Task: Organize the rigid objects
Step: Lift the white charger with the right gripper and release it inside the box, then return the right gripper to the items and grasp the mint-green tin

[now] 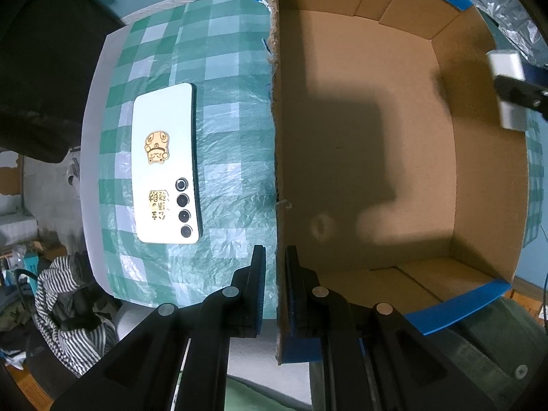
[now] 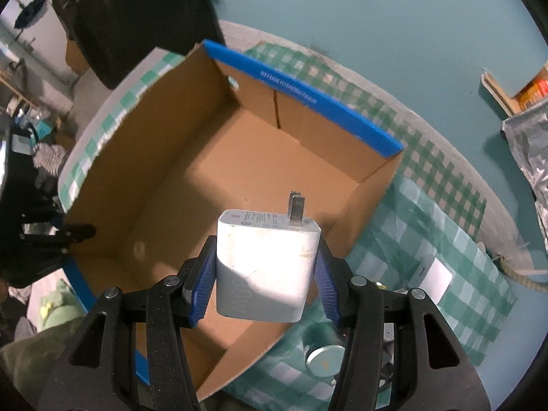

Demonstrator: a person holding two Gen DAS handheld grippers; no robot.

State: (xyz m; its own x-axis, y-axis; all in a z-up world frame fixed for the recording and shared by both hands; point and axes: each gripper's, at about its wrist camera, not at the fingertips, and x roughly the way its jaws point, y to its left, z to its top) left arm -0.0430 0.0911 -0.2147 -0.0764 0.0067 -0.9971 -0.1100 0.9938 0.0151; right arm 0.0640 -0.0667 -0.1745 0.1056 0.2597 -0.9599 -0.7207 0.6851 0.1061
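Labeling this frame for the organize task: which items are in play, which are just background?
In play:
- white charger, clamped in right gripper
- cardboard box, wall pinched by left gripper
- white phone, on the checkered cloth

Background:
- striped fabric
- round metal tin
- silver plastic bag
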